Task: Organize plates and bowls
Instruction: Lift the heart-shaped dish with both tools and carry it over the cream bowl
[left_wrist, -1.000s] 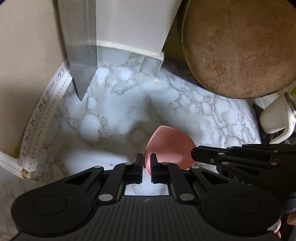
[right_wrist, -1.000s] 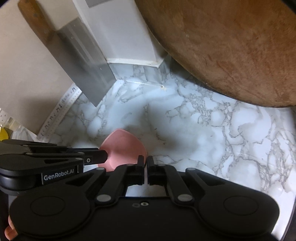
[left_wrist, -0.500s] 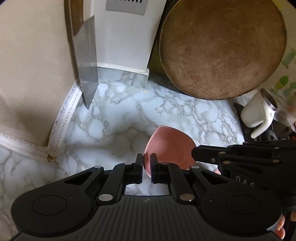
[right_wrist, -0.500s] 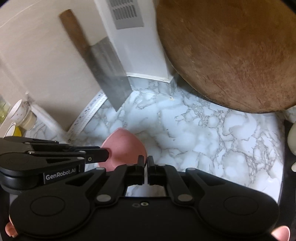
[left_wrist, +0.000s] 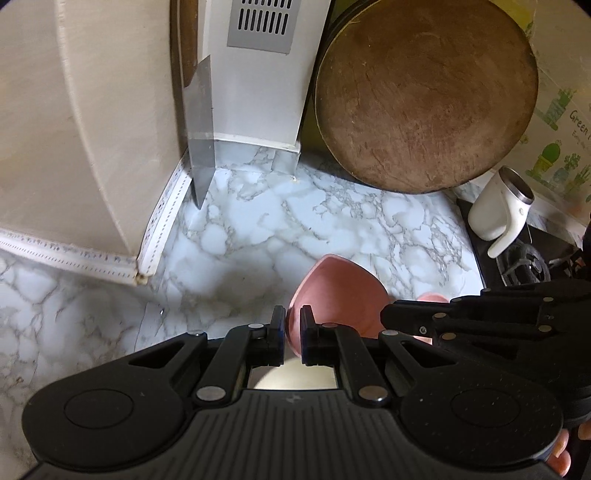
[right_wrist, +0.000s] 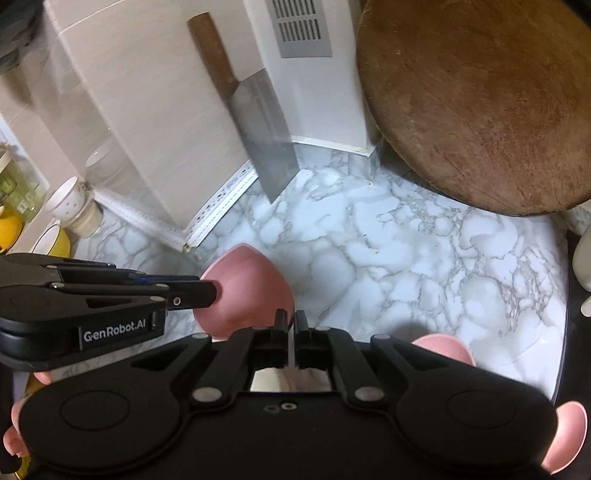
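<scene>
A pink bowl (left_wrist: 334, 295) was held above the marble surface (left_wrist: 280, 229), its rim clamped in the jaws of both the left gripper (left_wrist: 293, 325) and right gripper (right_wrist: 291, 328); placement was judged not yet done.

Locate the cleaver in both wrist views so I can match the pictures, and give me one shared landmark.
Left wrist: cleaver upper left of centre, seen nearly edge-on, leaning in the wall corner, tip on the marble counter.
Right wrist: cleaver upper centre-left, broad face showing, wooden handle up, same corner.
Shared landmark: round wooden cutting board, upper right in both views.
</scene>
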